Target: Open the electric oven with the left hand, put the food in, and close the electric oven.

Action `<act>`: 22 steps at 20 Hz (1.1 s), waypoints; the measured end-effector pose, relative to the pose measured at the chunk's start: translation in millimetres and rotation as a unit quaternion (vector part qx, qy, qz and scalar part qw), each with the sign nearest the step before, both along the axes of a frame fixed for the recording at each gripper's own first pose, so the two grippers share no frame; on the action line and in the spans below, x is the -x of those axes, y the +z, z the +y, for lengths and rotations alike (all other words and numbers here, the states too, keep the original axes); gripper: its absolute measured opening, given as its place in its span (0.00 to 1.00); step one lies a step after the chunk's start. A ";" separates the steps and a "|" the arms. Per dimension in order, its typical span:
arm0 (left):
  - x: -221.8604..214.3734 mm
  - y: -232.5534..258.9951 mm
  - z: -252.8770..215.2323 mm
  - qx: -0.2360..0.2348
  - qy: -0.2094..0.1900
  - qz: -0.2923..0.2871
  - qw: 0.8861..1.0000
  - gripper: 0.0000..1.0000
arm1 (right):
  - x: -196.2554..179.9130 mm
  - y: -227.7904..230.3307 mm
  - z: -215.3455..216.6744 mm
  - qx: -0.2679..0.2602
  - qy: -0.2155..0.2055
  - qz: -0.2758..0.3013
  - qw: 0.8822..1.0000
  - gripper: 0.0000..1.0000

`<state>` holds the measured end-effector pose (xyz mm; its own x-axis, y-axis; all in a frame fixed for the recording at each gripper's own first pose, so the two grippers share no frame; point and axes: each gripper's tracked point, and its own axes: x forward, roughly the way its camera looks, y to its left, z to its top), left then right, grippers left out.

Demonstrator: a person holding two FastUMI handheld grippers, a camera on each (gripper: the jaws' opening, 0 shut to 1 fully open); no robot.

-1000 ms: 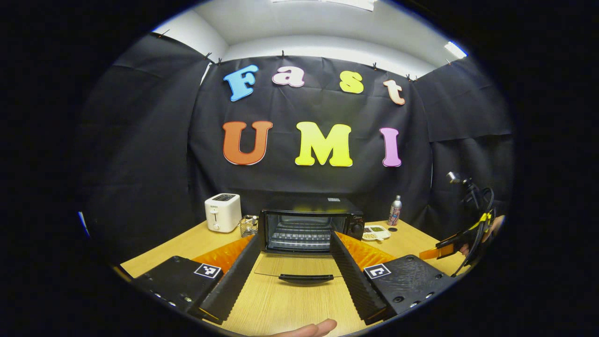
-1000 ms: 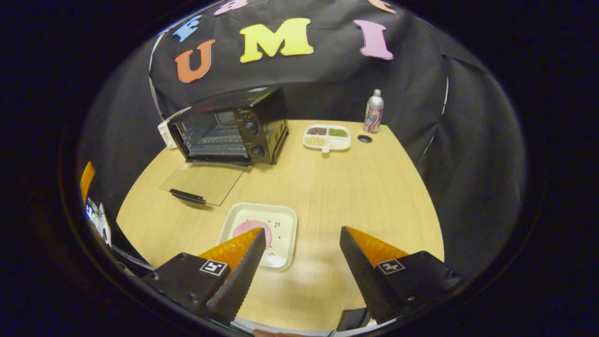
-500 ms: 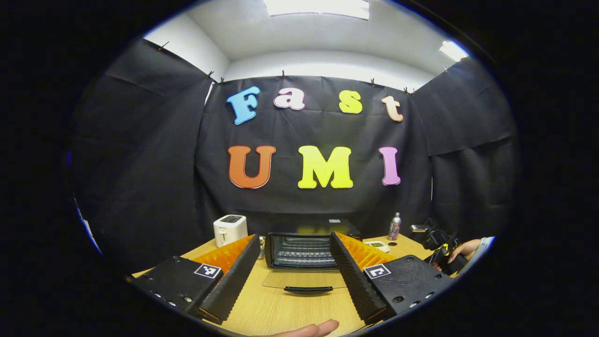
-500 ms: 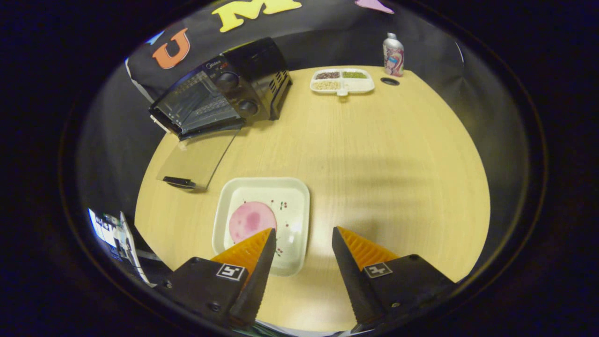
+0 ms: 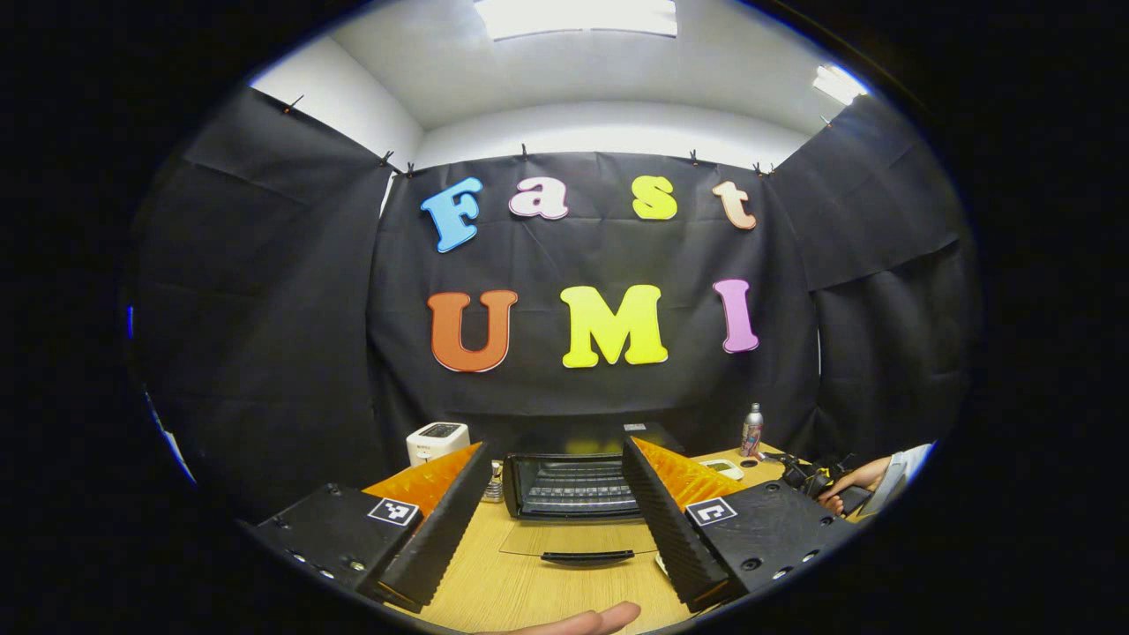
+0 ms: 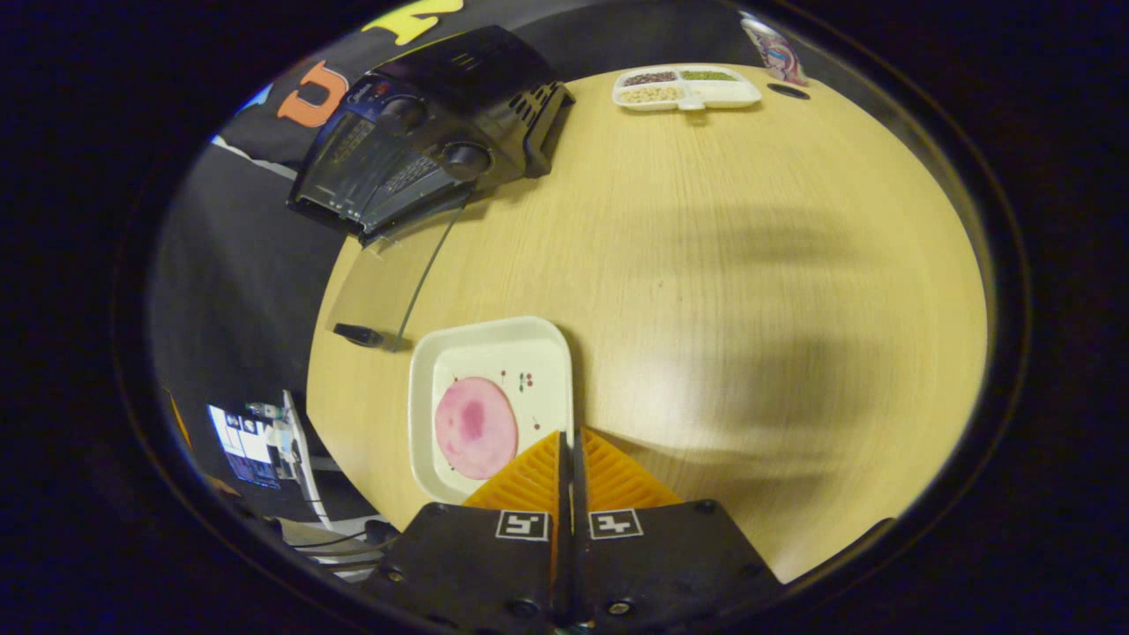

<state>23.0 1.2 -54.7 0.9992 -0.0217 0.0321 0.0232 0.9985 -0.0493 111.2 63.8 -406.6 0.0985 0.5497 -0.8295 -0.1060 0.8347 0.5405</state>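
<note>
Pale wood made the round table (image 6: 706,265), set in a booth of black cloth under a white ceiling with lit panels; on it at the far left stood the black oven (image 6: 423,150), its glass door (image 6: 379,291) folded down flat on the tabletop, and nearer lay a white tray (image 6: 538,339) holding a pink slice of food (image 6: 474,428). The left gripper (image 5: 556,507) hung spread wide before the oven (image 5: 573,485), while the right gripper (image 6: 569,467) had its fingers pressed together at the tray's right rim; whether they pinched it I could not tell. A bottle (image 6: 776,55) beyond a small divided dish (image 6: 688,88) was cut off at the edge.
</note>
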 end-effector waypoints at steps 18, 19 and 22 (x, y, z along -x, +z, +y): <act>37.5 17.4 8.2 0.031 -0.024 -0.013 0.999 0.94 | 37.3 43.4 -76.2 -0.093 -0.121 -0.044 0.987 0.04; 40.0 17.0 10.4 0.033 -0.024 -0.012 0.999 0.94 | 38.5 49.8 -76.9 -0.091 -0.124 -0.050 0.987 0.00; 47.6 16.1 19.1 0.037 -0.022 -0.008 0.999 0.94 | 40.3 69.4 -73.0 -0.090 -0.125 -0.064 0.986 0.04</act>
